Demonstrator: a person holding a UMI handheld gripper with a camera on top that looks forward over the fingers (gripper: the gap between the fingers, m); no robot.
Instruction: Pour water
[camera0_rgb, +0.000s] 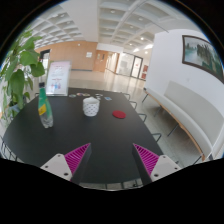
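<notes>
A green plastic bottle (44, 108) stands upright on the dark round table (85, 140), ahead and left of my fingers. A white cup (91, 105) stands farther back near the table's middle. A small red coaster (119, 115) lies to the right of the cup. My gripper (111, 157) is open and empty above the table's near part, its pink pads (77, 155) wide apart. Nothing is between the fingers.
A white sign stand (58, 78) is at the table's far left. A leafy green plant (20, 70) rises on the left. A white sofa (190, 105) stands to the right, and chairs (148, 112) sit at the table's right edge.
</notes>
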